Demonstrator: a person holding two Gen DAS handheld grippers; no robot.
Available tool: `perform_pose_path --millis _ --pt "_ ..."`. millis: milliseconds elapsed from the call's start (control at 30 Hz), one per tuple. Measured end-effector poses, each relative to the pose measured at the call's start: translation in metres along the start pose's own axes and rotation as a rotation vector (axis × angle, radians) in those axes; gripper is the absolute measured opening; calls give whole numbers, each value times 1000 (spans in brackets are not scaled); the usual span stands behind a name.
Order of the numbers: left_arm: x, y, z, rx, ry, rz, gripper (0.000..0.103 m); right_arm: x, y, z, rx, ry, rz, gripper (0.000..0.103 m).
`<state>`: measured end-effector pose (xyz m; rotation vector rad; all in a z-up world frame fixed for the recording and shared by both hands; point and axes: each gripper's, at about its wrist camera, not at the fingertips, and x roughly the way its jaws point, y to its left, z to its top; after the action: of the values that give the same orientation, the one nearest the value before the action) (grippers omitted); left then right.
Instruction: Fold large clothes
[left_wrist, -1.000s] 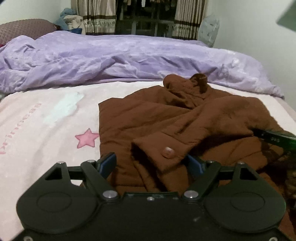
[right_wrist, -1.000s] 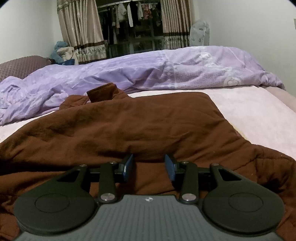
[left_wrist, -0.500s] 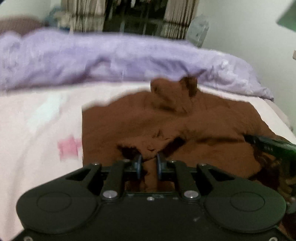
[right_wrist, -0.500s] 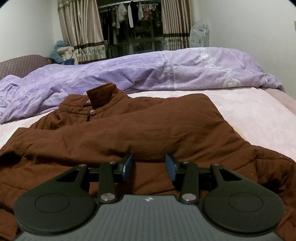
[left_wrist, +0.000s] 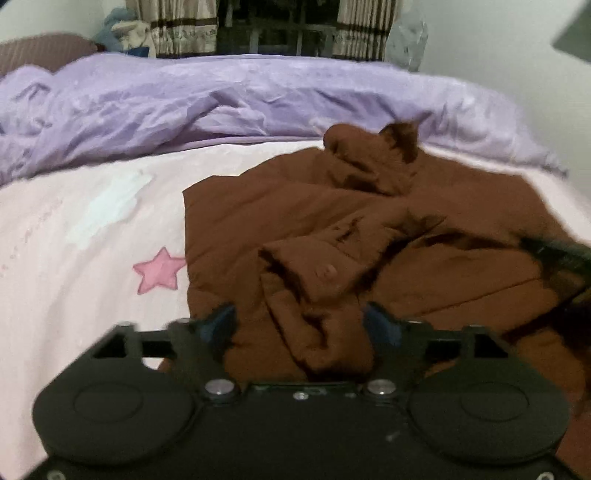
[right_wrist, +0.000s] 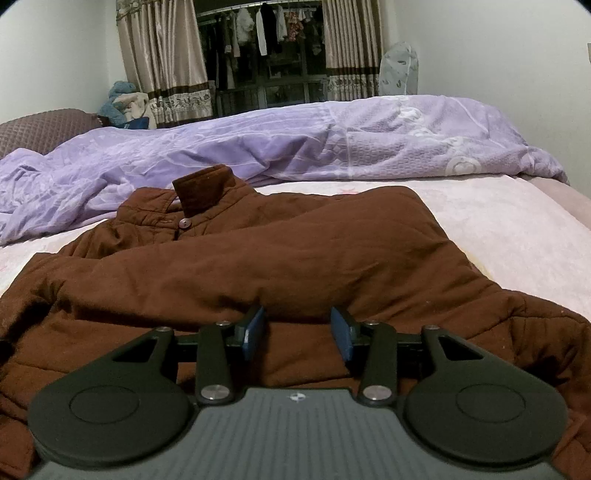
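On the pink sheet (left_wrist: 74, 295), the brown jacket (left_wrist: 369, 229) sprawls; left gripper (left_wrist: 301, 326) jaws opening around its cuff at 12 o'clock, unpinched; right gripper (right_wrist: 297, 330) stands parted over a fold.

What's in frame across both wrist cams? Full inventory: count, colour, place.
padded jacket: 1, brown, spread on the bed in front of both grippers
sleeve cuff: 1, brown with a button, lying on the jacket between the left jaws
bed sheet: 1, pale pink with a pink star, under the jacket
duvet: 1, lilac, bunched along the far side of the bed
pillow: 1, brownish quilted, far left
soft toys: pile, blue and cream, far left corner
curtains: 2, beige striped, flanking a dark rack of hanging clothes
covered fan: 1, white cover, far right
left gripper: 1, black with blue pads, jaws opening around the cuff
right gripper: 1, black with blue pads, jaws apart, at a jacket fold
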<state>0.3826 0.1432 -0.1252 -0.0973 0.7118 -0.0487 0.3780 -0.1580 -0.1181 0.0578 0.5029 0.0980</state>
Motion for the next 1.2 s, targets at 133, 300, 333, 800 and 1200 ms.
perform_pose_path --millis 133,300,333,800,1200 --pt "-33 2 15 -28 -100 -18 88 0 0 0 1 -1 -1 51" --pt "-26 -11 43 -177 -201 -74 89 -8 -1 9 32 -20 -5 48" --pt "-21 -16 46 -198 -210 -89 89 -12 -2 16 61 -37 10 46" --pt "63 -41 22 37 -143 148 100 36 -41 33 113 58 180 0" --pt "-29 -1 -13 165 -119 225 99 -51 -134 17 239 114 -66 52"
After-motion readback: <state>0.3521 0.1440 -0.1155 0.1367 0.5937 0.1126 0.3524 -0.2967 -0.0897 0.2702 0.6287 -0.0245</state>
